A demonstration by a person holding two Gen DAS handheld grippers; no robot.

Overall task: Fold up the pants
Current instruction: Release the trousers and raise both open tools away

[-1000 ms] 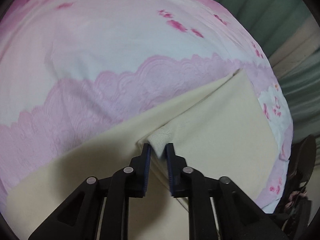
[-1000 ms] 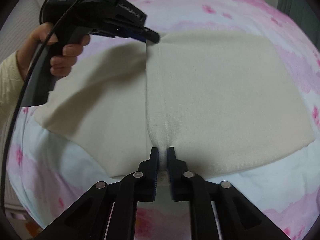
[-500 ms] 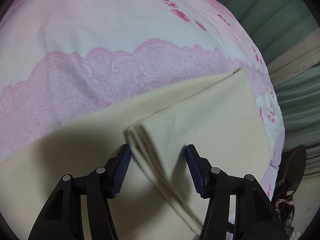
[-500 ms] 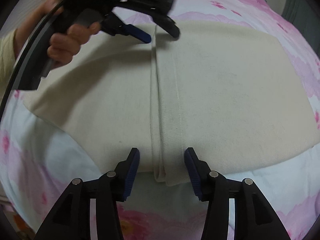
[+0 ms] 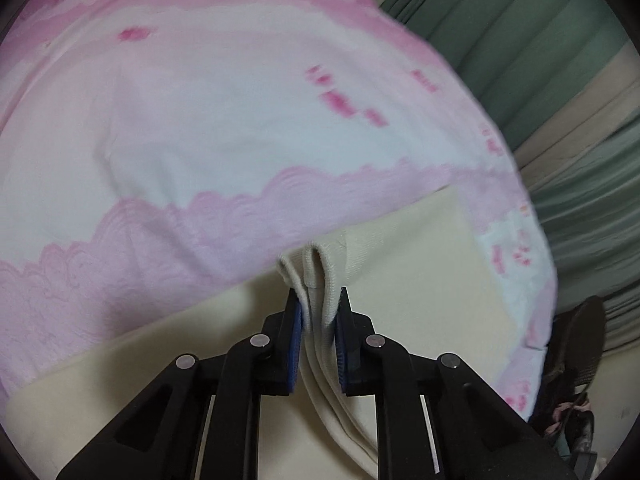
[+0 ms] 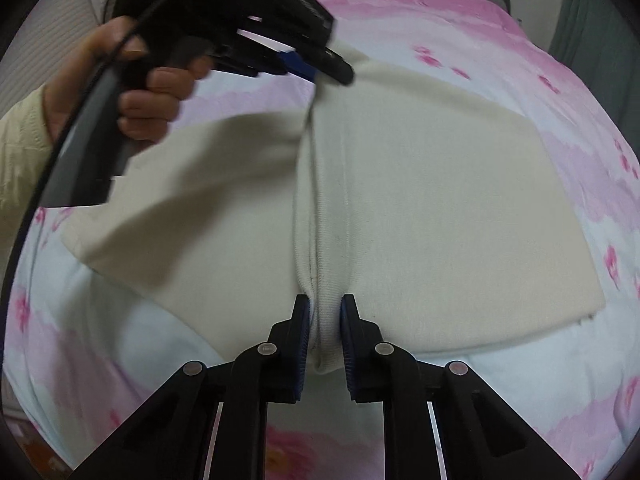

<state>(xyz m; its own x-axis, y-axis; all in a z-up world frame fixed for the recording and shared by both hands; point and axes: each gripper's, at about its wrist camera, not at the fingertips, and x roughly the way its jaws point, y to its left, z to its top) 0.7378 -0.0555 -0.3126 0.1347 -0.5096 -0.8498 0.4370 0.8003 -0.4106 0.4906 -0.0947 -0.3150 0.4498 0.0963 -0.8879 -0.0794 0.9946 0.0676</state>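
Note:
Cream pants (image 6: pixel 420 200) lie folded flat on a pink and white bedspread (image 6: pixel 460 28). A thick ridge of folded edges runs down their middle. My right gripper (image 6: pixel 325 305) is closing on the near end of that ridge, and its pads press the cloth. My left gripper (image 5: pixel 319 299) is closing on the far end of the same ridge (image 5: pixel 316 276), with several cloth layers bunched between its blue pads. In the right wrist view the left gripper (image 6: pixel 320 66) shows at the top, held in a hand (image 6: pixel 152 92).
The bedspread (image 5: pixel 200 120) stretches wide beyond the pants. Green curtains (image 5: pixel 540 60) hang past the bed's right edge, with dark clutter (image 5: pixel 576 360) on the floor below them. A cable (image 6: pixel 48 184) trails from the left gripper.
Both grippers opened over the ridge half a second ago and have now closed on it again, taking more cloth between the pads. The left end of the ridge is lifted slightly.

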